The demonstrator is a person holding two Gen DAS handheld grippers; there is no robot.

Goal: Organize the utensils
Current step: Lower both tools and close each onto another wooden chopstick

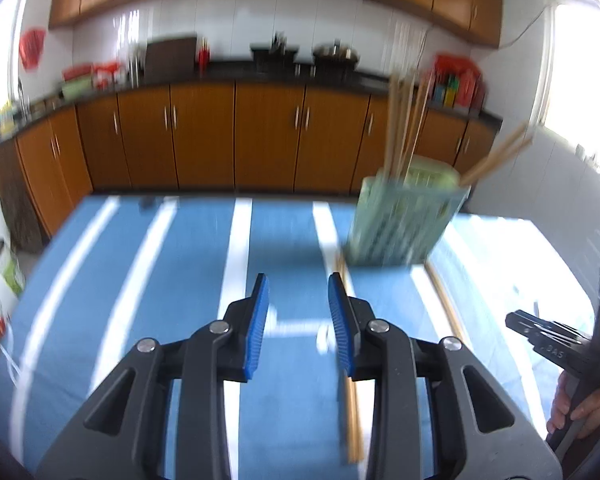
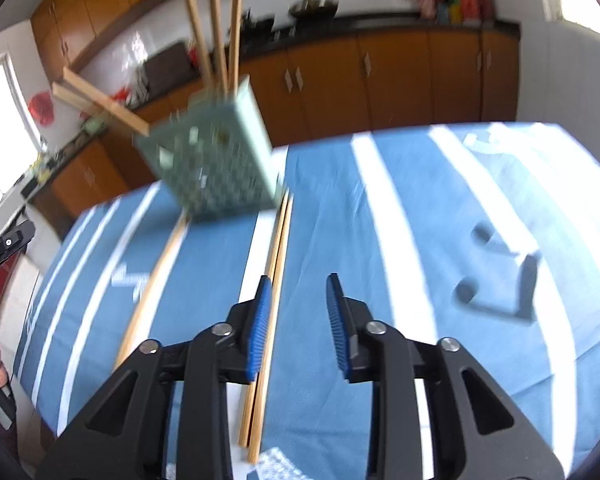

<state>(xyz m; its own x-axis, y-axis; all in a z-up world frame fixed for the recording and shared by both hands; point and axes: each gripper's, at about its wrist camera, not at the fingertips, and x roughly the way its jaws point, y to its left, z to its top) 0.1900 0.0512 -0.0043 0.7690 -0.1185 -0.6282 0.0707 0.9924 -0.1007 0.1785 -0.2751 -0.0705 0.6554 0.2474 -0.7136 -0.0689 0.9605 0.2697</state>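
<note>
A pale green slotted utensil holder (image 1: 404, 220) stands on the blue striped tablecloth (image 1: 180, 280), with several wooden chopsticks (image 1: 400, 120) sticking out of it. It also shows in the right wrist view (image 2: 216, 164), with chopsticks (image 2: 216, 28) rising from it. Loose chopsticks lie on the cloth: a pair (image 2: 270, 320) under my right gripper's left finger, one (image 2: 156, 280) further left. In the left wrist view one pair (image 1: 350, 412) lies by the right finger, another (image 1: 446, 304) beyond. My left gripper (image 1: 298, 292) is open and empty. My right gripper (image 2: 298, 292) is open and empty.
Orange kitchen cabinets (image 1: 236, 136) and a dark counter with pots run behind the table. The other hand-held gripper shows at the right edge of the left wrist view (image 1: 560, 344) and the left edge of the right wrist view (image 2: 4, 244). Both views are motion-blurred.
</note>
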